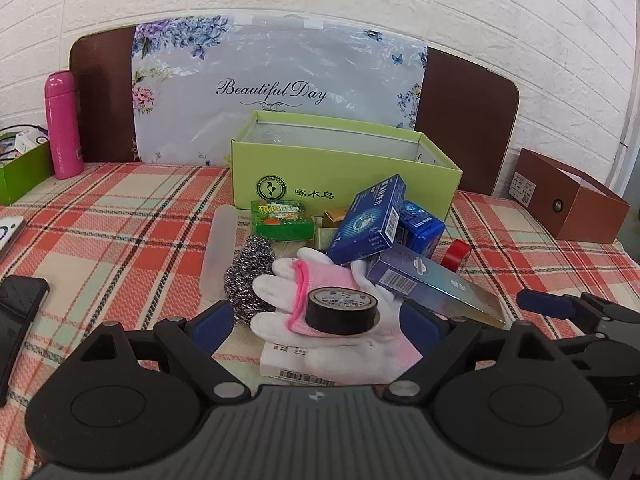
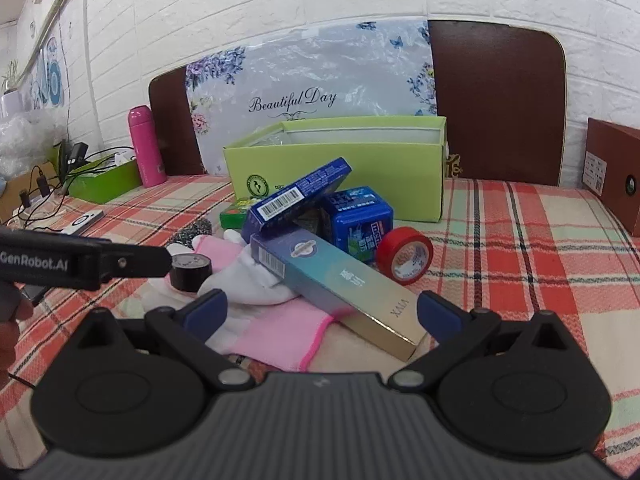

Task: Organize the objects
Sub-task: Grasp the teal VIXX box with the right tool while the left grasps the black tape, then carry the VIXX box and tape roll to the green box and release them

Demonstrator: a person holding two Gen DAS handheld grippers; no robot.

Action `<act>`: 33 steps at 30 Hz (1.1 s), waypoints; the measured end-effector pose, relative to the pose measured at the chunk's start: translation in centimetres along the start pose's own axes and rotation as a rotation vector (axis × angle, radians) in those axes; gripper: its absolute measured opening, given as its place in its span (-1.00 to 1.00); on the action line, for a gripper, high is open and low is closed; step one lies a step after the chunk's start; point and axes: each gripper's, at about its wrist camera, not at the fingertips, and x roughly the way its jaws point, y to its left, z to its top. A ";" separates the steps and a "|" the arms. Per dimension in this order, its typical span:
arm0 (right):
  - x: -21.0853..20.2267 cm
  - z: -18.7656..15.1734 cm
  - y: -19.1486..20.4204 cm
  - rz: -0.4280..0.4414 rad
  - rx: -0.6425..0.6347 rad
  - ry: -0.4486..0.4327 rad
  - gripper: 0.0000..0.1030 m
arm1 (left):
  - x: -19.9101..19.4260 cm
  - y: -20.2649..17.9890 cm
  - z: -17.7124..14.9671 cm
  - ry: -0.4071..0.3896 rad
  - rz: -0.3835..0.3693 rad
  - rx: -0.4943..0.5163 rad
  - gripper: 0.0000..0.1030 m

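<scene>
A pile of small items lies in front of an open green box (image 1: pixel 344 176). A black tape roll (image 1: pixel 342 311) sits on a pink and white glove (image 1: pixel 320 280); my left gripper (image 1: pixel 320 320) is open with its fingers either side of the roll, not touching it. My right gripper (image 2: pixel 322 312) is open around the near end of a long teal and gold box (image 2: pixel 340 292). In the right wrist view I also see the black tape roll (image 2: pixel 190 272), the green box (image 2: pixel 348 164), a red tape roll (image 2: pixel 405 258) and two blue boxes (image 2: pixel 298 196).
A steel scourer (image 1: pixel 250 276), a green packet (image 1: pixel 282 220), a translucent tube (image 1: pixel 218 252) and a white carton (image 1: pixel 288 360) lie in the pile. A pink bottle (image 1: pixel 62 126) and a green tray (image 1: pixel 22 168) stand left, a brown box (image 1: pixel 568 200) right, a phone (image 1: pixel 18 304) near left.
</scene>
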 end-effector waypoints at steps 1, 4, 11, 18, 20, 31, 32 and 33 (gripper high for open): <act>0.2 0.1 -0.3 -0.001 0.011 0.004 1.00 | 0.3 -0.1 0.1 0.009 -0.009 -0.006 0.66; 0.9 0.3 -1.2 -0.016 0.009 -0.014 1.00 | 1.3 -0.5 0.6 0.010 -0.017 -0.021 0.56; 4.8 1.3 -2.7 -0.044 -0.101 0.044 0.99 | 3.5 -0.5 0.7 0.049 -0.033 -0.039 -0.03; 4.0 0.5 -1.1 0.025 -0.151 0.137 -0.08 | 1.9 0.9 -0.1 0.047 -0.070 -0.044 -0.05; 2.5 -0.1 0.5 0.010 -0.152 0.179 -0.19 | 1.4 1.1 -0.5 0.049 -0.060 -0.030 -0.06; -0.8 -2.0 3.0 0.064 -0.094 0.198 -0.23 | -0.2 1.2 -1.8 0.020 -0.049 0.000 0.41; -0.9 -1.9 3.0 0.054 -0.085 0.193 -0.23 | -0.1 1.0 -1.7 0.006 -0.047 0.009 0.41; -0.9 -1.9 3.0 0.050 -0.082 0.189 -0.23 | 0.3 0.8 -1.5 0.007 -0.049 0.018 0.41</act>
